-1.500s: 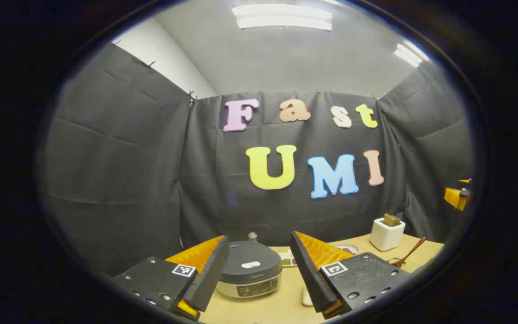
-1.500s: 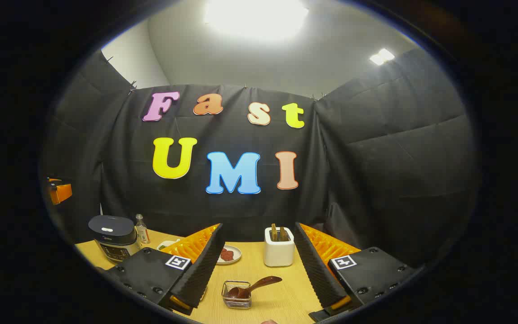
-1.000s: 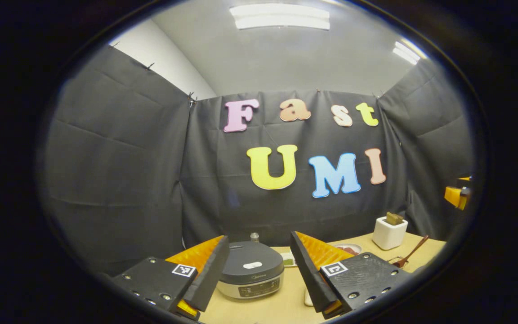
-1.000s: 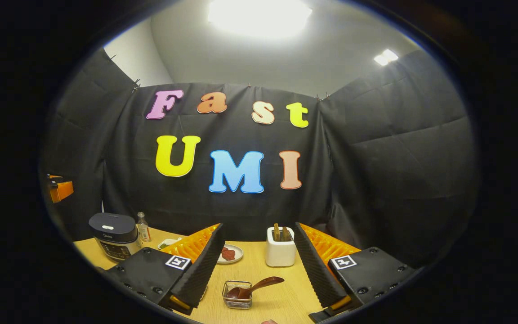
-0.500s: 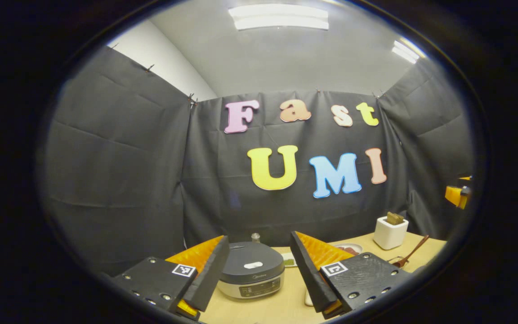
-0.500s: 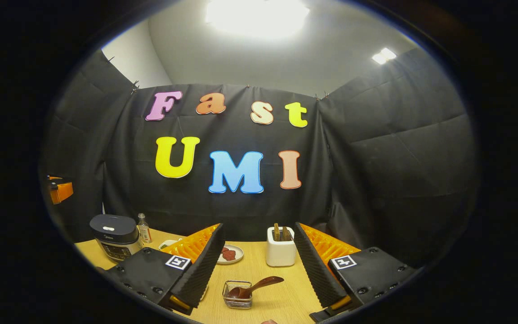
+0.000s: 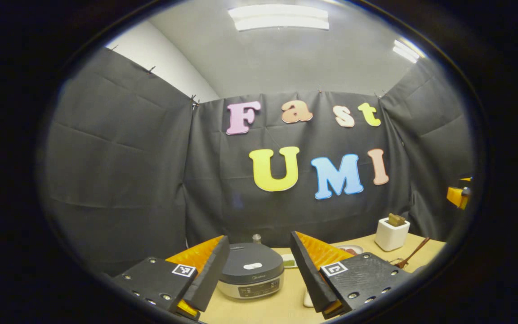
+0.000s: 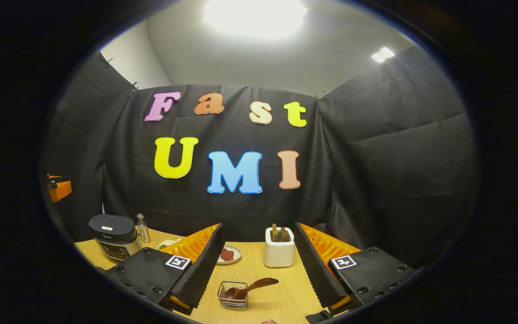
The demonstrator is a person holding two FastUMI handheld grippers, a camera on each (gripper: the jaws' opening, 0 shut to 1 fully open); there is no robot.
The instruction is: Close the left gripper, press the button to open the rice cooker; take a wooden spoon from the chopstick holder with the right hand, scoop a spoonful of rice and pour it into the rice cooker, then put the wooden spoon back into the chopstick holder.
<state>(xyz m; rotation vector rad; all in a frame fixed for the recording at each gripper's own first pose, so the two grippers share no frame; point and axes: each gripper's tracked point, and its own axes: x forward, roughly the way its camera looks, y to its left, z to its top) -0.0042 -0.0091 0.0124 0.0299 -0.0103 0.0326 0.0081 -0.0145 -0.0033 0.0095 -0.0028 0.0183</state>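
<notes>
Wooden spoon (image 8: 252, 287) handle up-right

Left gripper view faces the rice cooker (image 7: 251, 271) between its fingers, close. Right gripper view faces the chopstick holder (image 8: 279, 252). Both share table (image 8: 263, 306) and these items.
</notes>
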